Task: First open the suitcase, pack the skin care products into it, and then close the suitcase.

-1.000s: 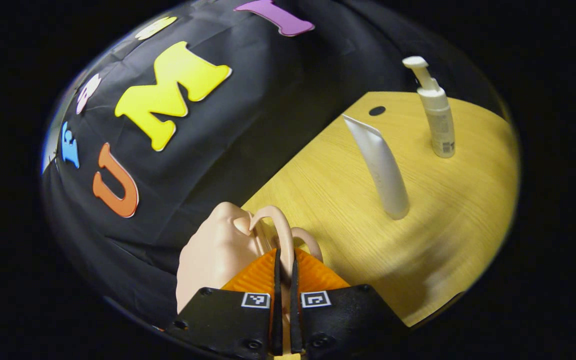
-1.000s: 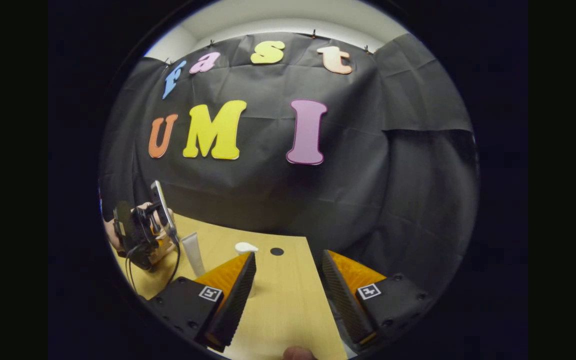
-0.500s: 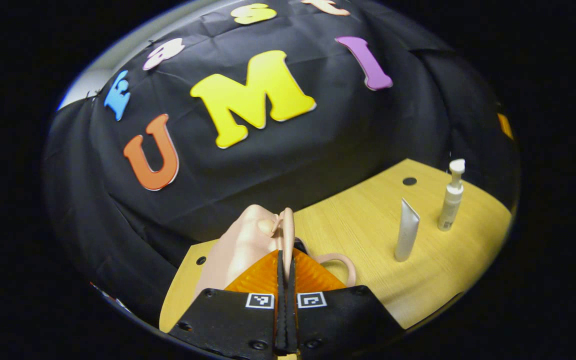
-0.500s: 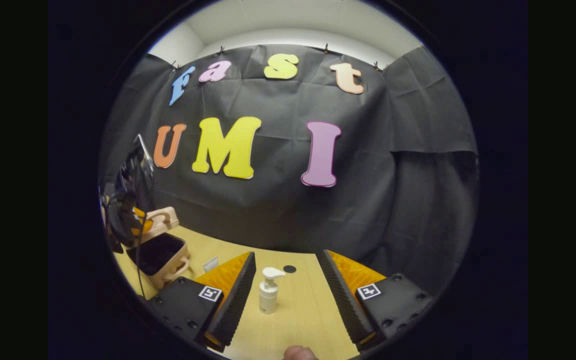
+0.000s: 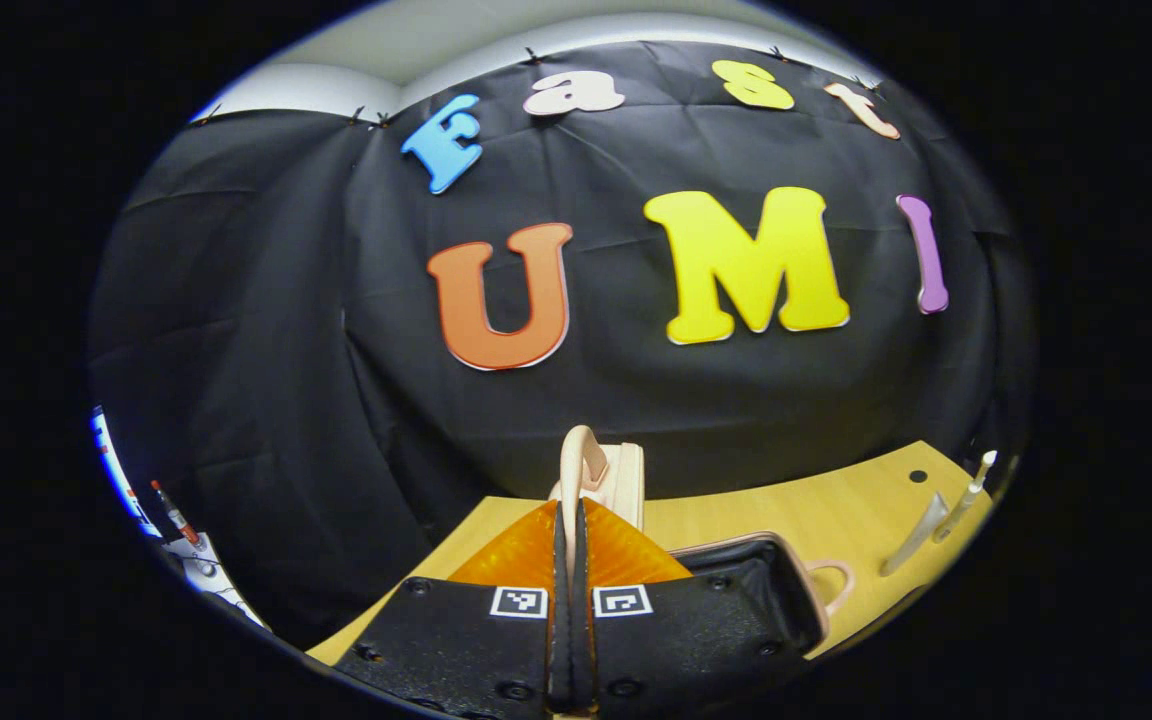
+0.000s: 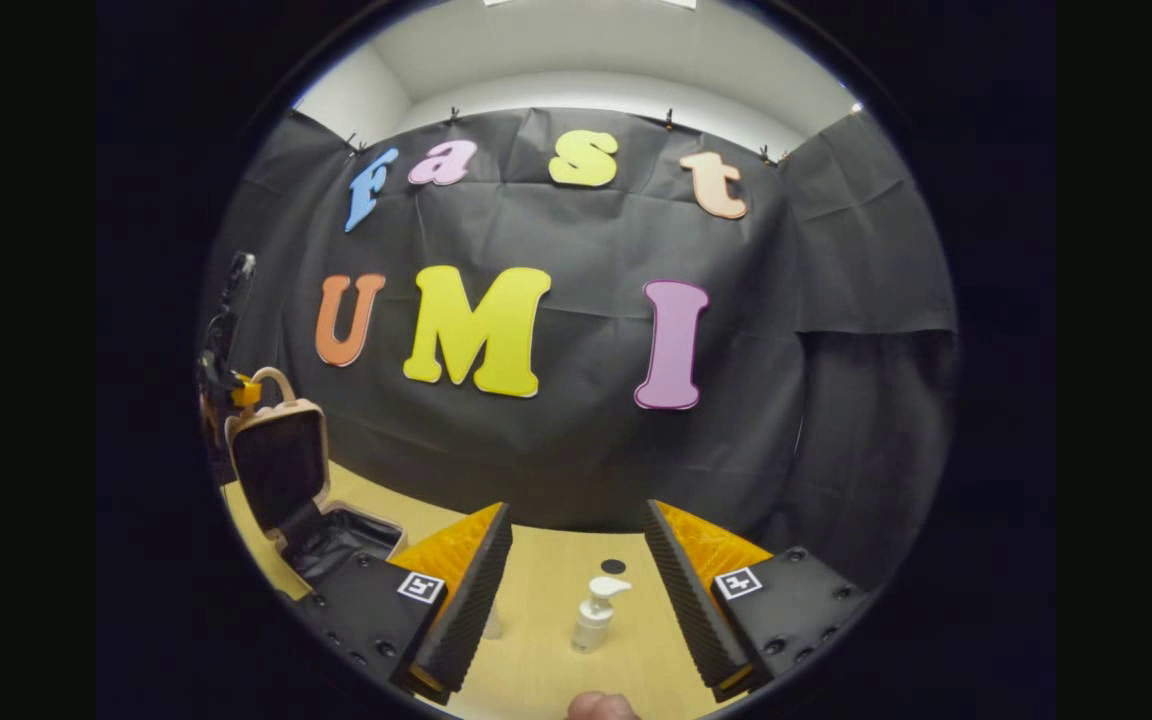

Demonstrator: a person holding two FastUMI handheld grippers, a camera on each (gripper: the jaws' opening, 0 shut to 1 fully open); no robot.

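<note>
Left gripper view shows my left gripper at the bottom centre of the frame, its fingers pinched tight on the pale handle of the suitcase lid, which stands upright just above them. Below and to the right lies the dark-lined suitcase base on the wooden table, and at the far right edge stand the tube and the pump bottle. Right gripper view puts the suitcase at the left edge, the lid raised and the base open beneath it, with my left gripper at the handle on top. My right gripper sits wide apart at the bottom centre, holding nothing, and the pump bottle stands on the table between and beyond its fingers. I judge the opening step all but done. Next I would need to let the lid rest open without it falling back, then bring the right gripper down around the pump bottle, grip it without tipping it, and carry it left into the base.
</note>
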